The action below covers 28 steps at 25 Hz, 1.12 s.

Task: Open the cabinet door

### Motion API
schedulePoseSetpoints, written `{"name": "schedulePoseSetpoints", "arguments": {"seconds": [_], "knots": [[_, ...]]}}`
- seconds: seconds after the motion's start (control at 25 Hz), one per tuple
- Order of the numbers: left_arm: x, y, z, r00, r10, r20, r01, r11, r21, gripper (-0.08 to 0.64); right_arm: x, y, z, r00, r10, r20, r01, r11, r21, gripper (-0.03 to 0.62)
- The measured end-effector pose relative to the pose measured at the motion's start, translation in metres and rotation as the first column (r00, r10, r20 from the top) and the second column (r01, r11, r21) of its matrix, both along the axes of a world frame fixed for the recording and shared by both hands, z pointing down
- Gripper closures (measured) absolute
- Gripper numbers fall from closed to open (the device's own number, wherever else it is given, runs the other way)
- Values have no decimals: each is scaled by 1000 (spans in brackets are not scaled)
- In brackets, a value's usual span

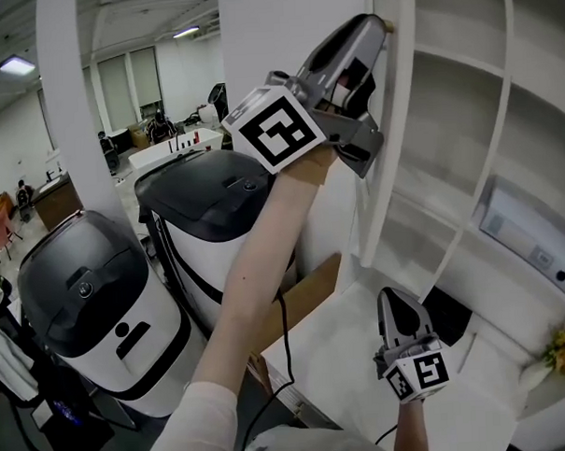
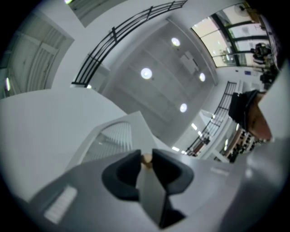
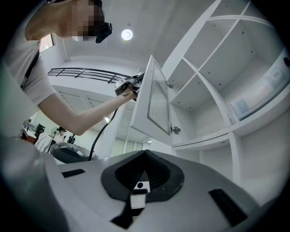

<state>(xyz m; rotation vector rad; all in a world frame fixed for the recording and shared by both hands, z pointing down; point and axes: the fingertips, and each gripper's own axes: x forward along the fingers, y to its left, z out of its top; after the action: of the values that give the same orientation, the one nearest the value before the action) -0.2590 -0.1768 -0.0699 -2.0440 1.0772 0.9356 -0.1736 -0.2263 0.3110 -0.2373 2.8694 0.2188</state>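
Left gripper (image 1: 375, 27) is up high, pinching the small wooden knob (image 2: 146, 159) on the cabinet door (image 3: 152, 103), with one pad on each side of the knob. The door is swung out from the cabinet (image 1: 463, 81), hinged on its right side in the right gripper view, with the slatted panel showing on the inner face. The door's free edge sits at the left gripper, and the head view sees it nearly edge-on. Shelves behind are open to view; a flat white box (image 1: 531, 237) lies on a lower one.

Right gripper (image 1: 393, 299) is low, jaws pressed together with nothing between them, pointing up toward the shelves and well apart from the door. It is above the white table (image 1: 335, 353) below the cabinet.

There is open air left of the door edge, then two black-topped white machines (image 1: 99, 303) (image 1: 211, 204) standing close by on the floor side. A cardboard sheet (image 1: 309, 289) leans at the table's near edge and a black cable (image 1: 286, 346) hangs along it. Yellow flowers (image 1: 561, 346) are at the far right of the table.

Room is a big white hall – ceiling lights, a white pillar (image 1: 67, 108), desks and a few people far back.
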Motion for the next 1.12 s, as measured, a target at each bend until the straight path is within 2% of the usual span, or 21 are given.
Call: {"name": "schedulePoseSetpoints", "arguments": {"seconds": [0.48,0.68,1.0,1.12], "knots": [[-58,39,2,1000,-28,-9,28,1000,-6,480,-28,16,6,997,-78,-25,79,997,9,592],[-92,61,3,992,-126,-16,127,992,3,529,-45,22,9,994,-107,-34,107,994,2,592],[-138,66,4,988,-153,-33,152,988,-30,554,-79,33,10,990,-136,-38,137,990,20,592],[-161,69,2,983,-171,-66,169,985,-40,555,-87,36,11,989,-139,-38,140,990,17,592]]}}
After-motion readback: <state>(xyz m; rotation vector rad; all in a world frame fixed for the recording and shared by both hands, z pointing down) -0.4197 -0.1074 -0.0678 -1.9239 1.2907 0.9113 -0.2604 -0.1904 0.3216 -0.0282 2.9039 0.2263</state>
